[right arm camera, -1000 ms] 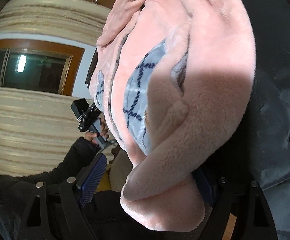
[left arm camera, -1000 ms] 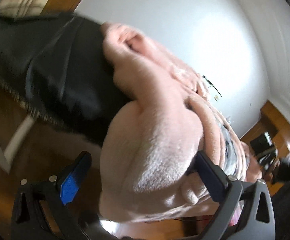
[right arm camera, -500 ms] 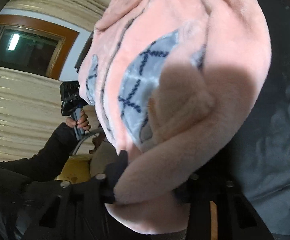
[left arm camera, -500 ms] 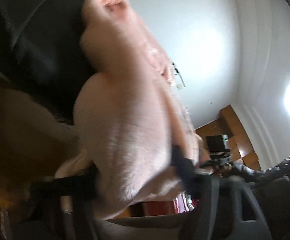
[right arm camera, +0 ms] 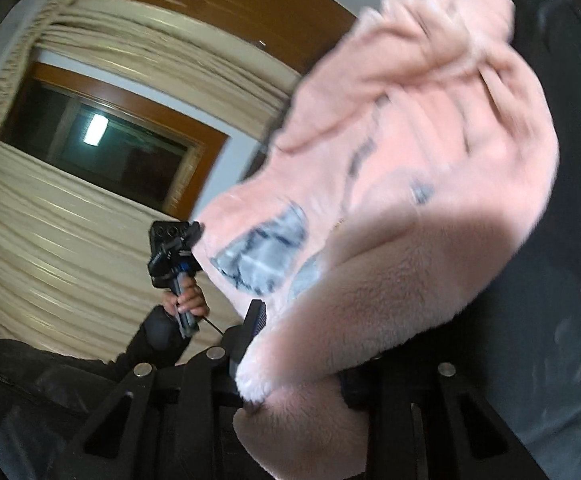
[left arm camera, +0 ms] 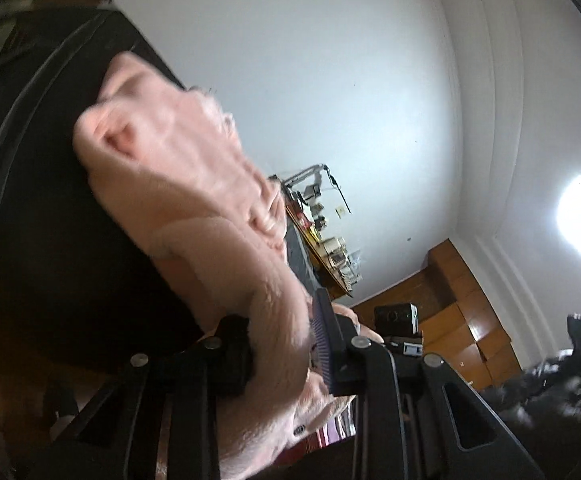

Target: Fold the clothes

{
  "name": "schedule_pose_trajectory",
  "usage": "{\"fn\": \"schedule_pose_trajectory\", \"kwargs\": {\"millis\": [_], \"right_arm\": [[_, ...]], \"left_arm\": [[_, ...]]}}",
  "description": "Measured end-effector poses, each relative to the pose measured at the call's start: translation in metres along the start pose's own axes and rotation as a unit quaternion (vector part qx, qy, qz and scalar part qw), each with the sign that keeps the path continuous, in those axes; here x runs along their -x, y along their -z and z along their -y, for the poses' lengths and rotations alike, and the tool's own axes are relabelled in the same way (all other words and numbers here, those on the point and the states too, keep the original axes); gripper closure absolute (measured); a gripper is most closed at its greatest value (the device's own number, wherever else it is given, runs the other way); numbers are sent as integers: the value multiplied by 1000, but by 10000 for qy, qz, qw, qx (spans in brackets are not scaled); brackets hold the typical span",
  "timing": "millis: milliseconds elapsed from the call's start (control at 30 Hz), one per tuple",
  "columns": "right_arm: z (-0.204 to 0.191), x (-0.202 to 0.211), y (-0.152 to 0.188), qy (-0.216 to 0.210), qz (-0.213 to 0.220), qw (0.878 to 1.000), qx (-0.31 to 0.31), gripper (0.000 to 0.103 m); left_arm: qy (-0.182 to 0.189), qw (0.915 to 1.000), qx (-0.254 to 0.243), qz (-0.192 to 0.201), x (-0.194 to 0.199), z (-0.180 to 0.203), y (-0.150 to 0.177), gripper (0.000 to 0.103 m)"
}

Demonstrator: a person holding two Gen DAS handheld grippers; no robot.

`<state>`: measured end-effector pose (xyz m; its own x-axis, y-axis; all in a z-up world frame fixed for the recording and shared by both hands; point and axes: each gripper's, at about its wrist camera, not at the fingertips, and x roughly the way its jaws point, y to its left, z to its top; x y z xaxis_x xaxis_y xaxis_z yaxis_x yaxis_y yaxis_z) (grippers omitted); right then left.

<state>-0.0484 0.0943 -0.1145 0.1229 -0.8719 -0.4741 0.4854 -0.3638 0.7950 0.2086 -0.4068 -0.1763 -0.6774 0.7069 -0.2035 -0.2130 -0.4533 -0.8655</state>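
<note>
Jaws on both grippers are clamping the pink fleece garment [left arm camera: 194,216]: the left gripper [left arm camera: 282,344] is pinching a thick roll of it, and the right gripper [right arm camera: 298,344] is biting another bunched edge, so it is hanging between them above the dark surface [right arm camera: 562,280]. Each bite is gathering several plush layers, so I judge one layer could be sliding free. A slip would be letting the garment sag and twist.

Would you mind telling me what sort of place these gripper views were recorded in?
Most likely a room in a home, perhaps a bedroom or living room. The right wrist view shows beige curtains around a wood-framed window; the left wrist view shows wooden cabinets and a cluttered desk by a white wall.
</note>
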Motion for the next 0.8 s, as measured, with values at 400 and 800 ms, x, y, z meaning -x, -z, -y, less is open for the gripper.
{"fn": "schedule_pose_trajectory", "kwargs": {"millis": [400, 800], "right_arm": [[-30, 23, -75, -443, 581, 9967, 366, 71], [21, 38, -212, -536, 1862, 9808, -231, 71]], "left_arm": [[32, 9983, 509, 282, 14, 26, -120, 73], [82, 9889, 1397, 491, -47, -40, -278, 73]]}}
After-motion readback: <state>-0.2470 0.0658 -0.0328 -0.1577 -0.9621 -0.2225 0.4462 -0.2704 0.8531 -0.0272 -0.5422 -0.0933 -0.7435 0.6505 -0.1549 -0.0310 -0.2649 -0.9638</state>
